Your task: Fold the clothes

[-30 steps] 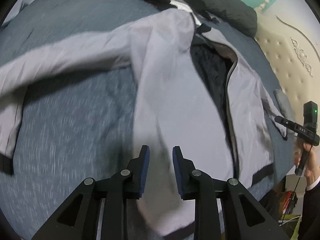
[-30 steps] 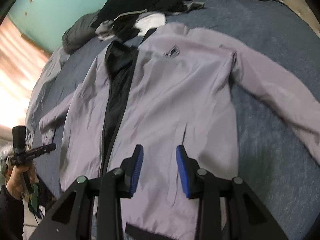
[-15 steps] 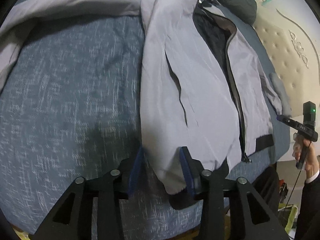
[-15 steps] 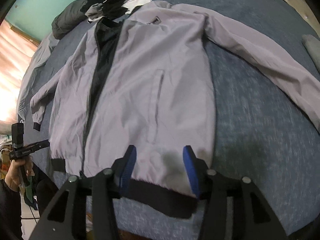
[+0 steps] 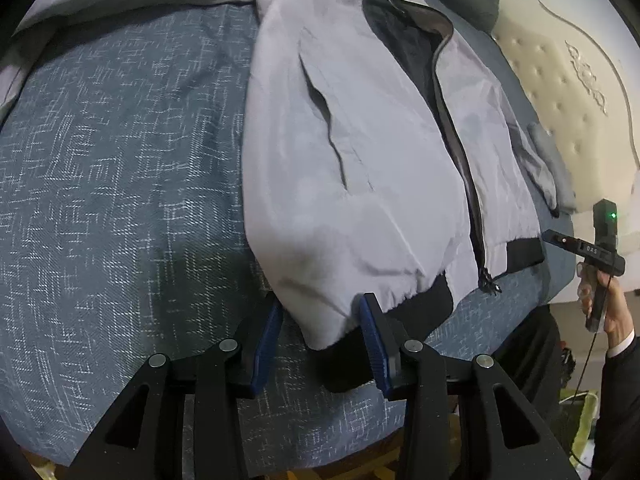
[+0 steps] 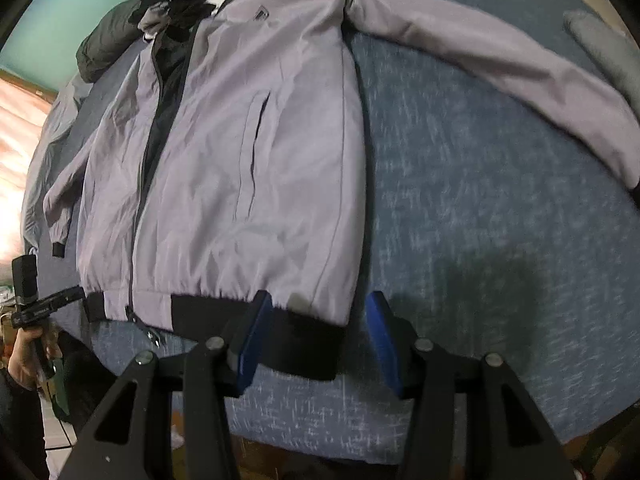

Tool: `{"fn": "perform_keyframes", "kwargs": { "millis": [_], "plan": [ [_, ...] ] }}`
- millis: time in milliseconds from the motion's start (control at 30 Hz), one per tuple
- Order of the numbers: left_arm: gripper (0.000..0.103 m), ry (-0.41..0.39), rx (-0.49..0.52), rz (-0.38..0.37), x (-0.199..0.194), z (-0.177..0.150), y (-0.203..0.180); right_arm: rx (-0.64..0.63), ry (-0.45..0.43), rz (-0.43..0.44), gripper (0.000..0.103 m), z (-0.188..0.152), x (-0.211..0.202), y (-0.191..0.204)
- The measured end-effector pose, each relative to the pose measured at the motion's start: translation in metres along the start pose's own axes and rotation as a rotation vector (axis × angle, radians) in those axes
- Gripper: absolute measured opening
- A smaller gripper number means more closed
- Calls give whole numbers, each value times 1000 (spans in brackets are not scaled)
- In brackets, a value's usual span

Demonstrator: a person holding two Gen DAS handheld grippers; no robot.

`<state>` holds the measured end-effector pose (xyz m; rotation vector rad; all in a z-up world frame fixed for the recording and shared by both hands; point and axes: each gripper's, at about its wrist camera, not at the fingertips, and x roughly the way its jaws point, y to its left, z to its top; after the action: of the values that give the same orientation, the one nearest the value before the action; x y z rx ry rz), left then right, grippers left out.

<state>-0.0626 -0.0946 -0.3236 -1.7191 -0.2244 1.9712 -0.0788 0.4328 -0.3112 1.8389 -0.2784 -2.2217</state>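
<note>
Both tongs lowered to 1 jacket (image 5: 352,184) hem; left tongs (image 5: 320,332), right tongs (image 6: 316,328) wide.

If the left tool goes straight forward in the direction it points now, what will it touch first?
Most likely the black ribbed hem of the light grey zip-up jacket: that corner already sits between the open left tool fingers, though depth is unclear.

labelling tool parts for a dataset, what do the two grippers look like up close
Both match. The left gripper and right gripper each have two flat jaws faced with ribbed blue pads, carried on matte black linkage arms with triangular cut-outs and round silver pivot pins. No cables or markings show on them.
</note>
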Motion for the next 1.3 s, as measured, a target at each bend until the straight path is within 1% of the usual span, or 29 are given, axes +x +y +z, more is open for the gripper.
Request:
{"fn": "perform_keyframes", "kwargs": {
  "millis": [33, 67, 100, 167, 200, 267, 300, 333, 367, 433, 533, 600, 733, 867, 1000, 1100, 1167, 1200, 1300],
  "plan": [
    [42, -1, 2, -2, -1, -2, -1, 0, 11, 0, 50, -2, 3, 0],
    [37, -4, 7, -4, -2, -4, -2, 3, 19, 1, 50, -4, 6, 0],
    [35, -8, 8, -6, -3, -4, -2, 8, 25, 4, 50, -5, 9, -1],
    [25, -18, 6, -8, -5, -6, -3, 23, 29, 19, 50, -6, 12, -3],
    [23, -24, 5, -6, -7, -7, -4, 31, 31, 27, 50, -6, 13, -5],
    [14, -32, 5, -5, -10, -10, -5, 42, 34, 43, 49, -7, 16, -7],
    [14, -34, 9, -3, -12, -11, -5, 39, 30, 49, 41, -7, 16, -7],
    [13, -36, 14, -3, -14, -12, -6, 36, 27, 55, 37, -8, 16, -6],
    [12, -39, 20, -3, -16, -13, -7, 31, 22, 60, 35, -8, 15, -5],
    [12, -40, 35, -4, -20, -13, -10, 12, 11, 61, 21, -9, 13, -1],
    [11, -43, 62, -7, -27, -9, -16, 1, -8, 67, 15, -11, 5, 5],
    [10, -56, 74, -18, -38, -8, -18, -13, -15, 79, 13, -12, -3, 9],
    [10, -69, 82, -27, -56, -8, -14, -76, -13, 94, 12, -14, -22, 21],
    [10, -58, 81, 6, -62, -4, 1, -98, -20, 83, 12, -10, -35, 15],
    [10, -36, 53, 19, -54, 1, 19, -88, 12, 52, 11, -13, -24, 9],
    [10, -4, 38, 35, -42, 2, 39, -82, 38, 32, 11, -13, -12, 7],
    [10, 12, 24, 40, -37, 2, 44, -72, 59, 27, 14, -11, -5, 7],
    [11, 7, 17, 36, -38, 3, 45, -61, 57, 26, 16, -10, -6, 7],
    [13, -19, -15, 2, -53, 4, 53, -33, 21, 6, 23, -4, -19, 6]
  ]
}}
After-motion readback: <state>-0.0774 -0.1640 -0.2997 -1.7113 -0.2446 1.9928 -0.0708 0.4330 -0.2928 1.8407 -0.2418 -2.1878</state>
